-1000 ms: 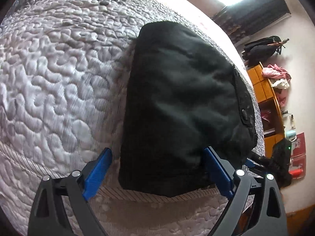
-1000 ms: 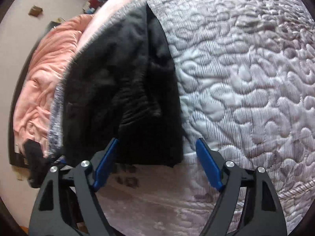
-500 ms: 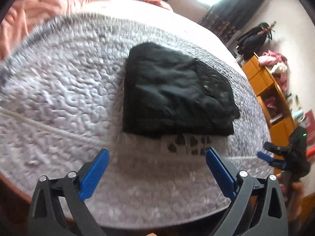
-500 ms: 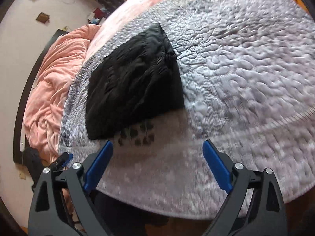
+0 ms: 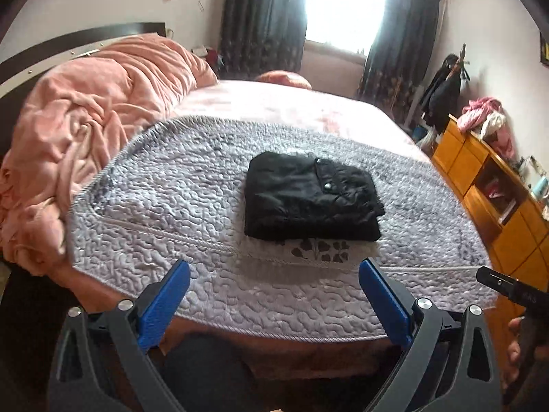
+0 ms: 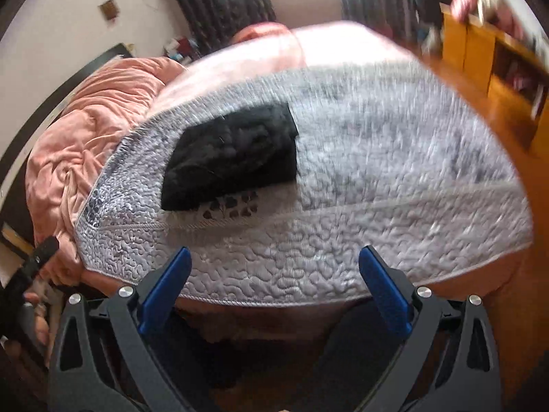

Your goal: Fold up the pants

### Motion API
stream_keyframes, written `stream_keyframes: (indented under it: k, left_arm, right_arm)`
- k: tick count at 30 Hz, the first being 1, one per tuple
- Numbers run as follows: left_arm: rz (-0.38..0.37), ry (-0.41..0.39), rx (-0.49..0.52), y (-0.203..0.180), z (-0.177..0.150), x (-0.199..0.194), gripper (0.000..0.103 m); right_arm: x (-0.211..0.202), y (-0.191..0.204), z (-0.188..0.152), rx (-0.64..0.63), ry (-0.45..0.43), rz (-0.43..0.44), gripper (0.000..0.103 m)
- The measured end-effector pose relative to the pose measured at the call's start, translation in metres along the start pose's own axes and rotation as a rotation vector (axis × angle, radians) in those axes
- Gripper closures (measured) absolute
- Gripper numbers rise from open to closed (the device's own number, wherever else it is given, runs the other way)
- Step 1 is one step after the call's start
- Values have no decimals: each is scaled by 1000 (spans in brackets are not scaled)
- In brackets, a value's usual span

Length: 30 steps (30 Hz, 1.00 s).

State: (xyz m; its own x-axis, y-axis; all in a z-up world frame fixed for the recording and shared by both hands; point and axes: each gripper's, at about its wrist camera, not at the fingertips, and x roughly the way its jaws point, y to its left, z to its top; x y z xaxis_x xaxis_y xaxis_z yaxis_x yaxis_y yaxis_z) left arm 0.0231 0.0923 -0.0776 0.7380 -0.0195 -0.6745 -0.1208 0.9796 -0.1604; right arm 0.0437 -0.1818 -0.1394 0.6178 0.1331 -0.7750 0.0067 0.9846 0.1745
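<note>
The black pants point(image 5: 310, 197) lie folded into a compact rectangle on the grey quilted cover point(image 5: 171, 185) of the bed. They also show in the right wrist view point(image 6: 233, 158), which is blurred. My left gripper point(image 5: 272, 281) is open and empty, held well back from the pants over the bed's near edge. My right gripper point(image 6: 274, 267) is open and empty, also back from the bed. The right gripper's tip shows at the right edge of the left wrist view point(image 5: 507, 286).
A crumpled pink blanket point(image 5: 82, 120) lies on the left of the bed by the dark headboard. A wooden dresser point(image 5: 494, 192) with clothes on top stands to the right. Dark curtains point(image 5: 260, 20) flank a bright window behind the bed.
Both grippers have drawn back and up from the folded pants, from right at their near edge to beyond the bed's edge. The pants lie still.
</note>
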Motion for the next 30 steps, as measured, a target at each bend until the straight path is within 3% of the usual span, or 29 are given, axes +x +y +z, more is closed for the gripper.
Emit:
stream_keyframes:
  k: [3,8,13,22,30]
  left_arm:
    - [-11,15,-7,-3,0,-25,4]
    - [-7,-24,4,-9,2,-72,4]
    - [-70,-68,26,-18,2,-107,4]
    - [-49,-118,60,-35,-4,-127,4]
    - [-32,-118,66,-44,-4,-124,4]
  right_arm:
    - [-40,22,0,-75,-84,-45,5]
    - [-98,54,-2,-132,-177,-70,5]
    - [-141,77,-9,-172,-251,-61,5]
    - [-168,85,-15,-169,-284,-58,5]
    - [-160,85,-18,-164,-276,-74,5]
